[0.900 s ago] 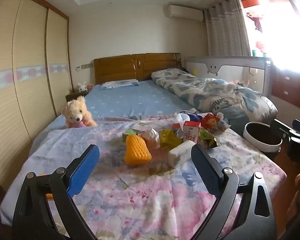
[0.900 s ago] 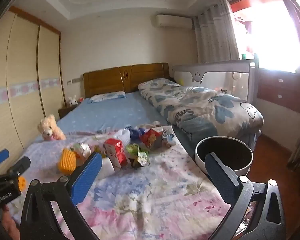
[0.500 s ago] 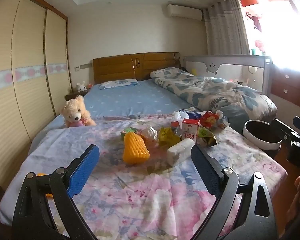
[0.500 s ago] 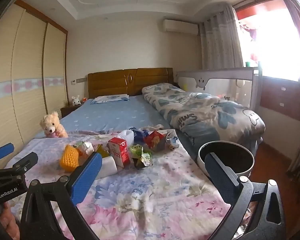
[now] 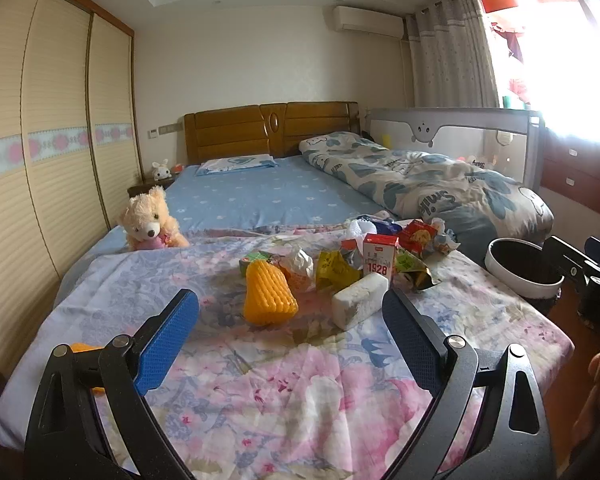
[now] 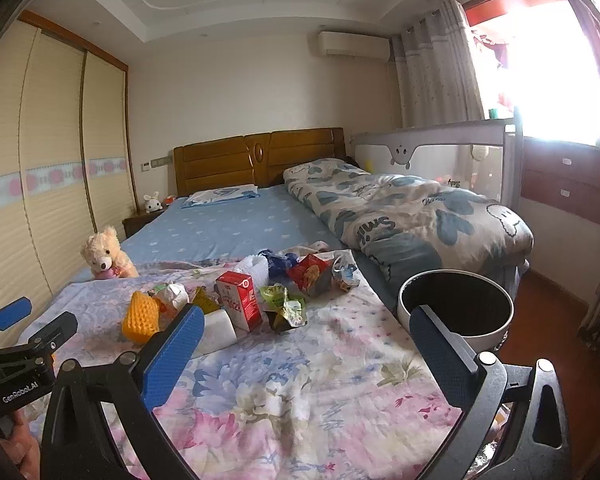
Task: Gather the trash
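A pile of trash lies on the floral blanket (image 5: 284, 376): a yellow ribbed foam piece (image 5: 269, 298), a white block (image 5: 360, 305), a red-and-white carton (image 5: 379, 258), crumpled wrappers (image 5: 334, 268) and a red snack bag (image 5: 418, 234). The same carton (image 6: 240, 300), foam piece (image 6: 140, 318) and green wrapper (image 6: 286, 308) show in the right wrist view. A round bin (image 6: 456, 308) with a white rim stands beside the bed at the right; it also shows in the left wrist view (image 5: 522, 268). My left gripper (image 5: 290, 338) is open and empty, short of the pile. My right gripper (image 6: 306, 348) is open and empty, between pile and bin.
A teddy bear (image 5: 150, 220) sits at the blanket's far left. A rolled blue-patterned duvet (image 5: 428, 188) lies along the bed's right side. A wardrobe (image 5: 40, 160) lines the left wall. A small orange item (image 5: 86, 350) lies behind my left finger.
Both grippers drifted slightly, raising the right wrist view a little; the pile sits marginally lower in it. Nothing on the bed moved and both grippers stay open.
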Demonstrator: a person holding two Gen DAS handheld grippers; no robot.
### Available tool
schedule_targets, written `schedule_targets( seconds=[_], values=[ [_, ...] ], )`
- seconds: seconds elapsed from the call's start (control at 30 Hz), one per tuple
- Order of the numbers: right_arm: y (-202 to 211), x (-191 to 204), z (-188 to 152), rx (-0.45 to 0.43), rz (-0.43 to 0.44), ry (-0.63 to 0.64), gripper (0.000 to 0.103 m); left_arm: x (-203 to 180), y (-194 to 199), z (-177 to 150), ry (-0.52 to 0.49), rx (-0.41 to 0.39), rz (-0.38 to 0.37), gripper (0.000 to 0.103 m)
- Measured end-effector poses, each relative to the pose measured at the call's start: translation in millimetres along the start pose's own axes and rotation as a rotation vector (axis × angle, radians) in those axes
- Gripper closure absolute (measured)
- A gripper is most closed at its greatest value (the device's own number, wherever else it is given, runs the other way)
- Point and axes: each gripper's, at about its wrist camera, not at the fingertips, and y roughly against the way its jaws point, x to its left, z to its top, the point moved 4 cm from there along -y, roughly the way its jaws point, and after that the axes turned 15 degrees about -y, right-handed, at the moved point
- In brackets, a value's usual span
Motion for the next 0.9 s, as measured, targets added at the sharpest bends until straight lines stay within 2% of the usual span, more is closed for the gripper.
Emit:
schedule_targets(
  seconds=[0.9],
  values=[
    [-3.2, 3.2, -4.4, 0.031, 0.015, -0.009, 0.000, 0.1, 1.2, 0.4, 0.002, -0.002, 0.003, 0.008]
  ],
)
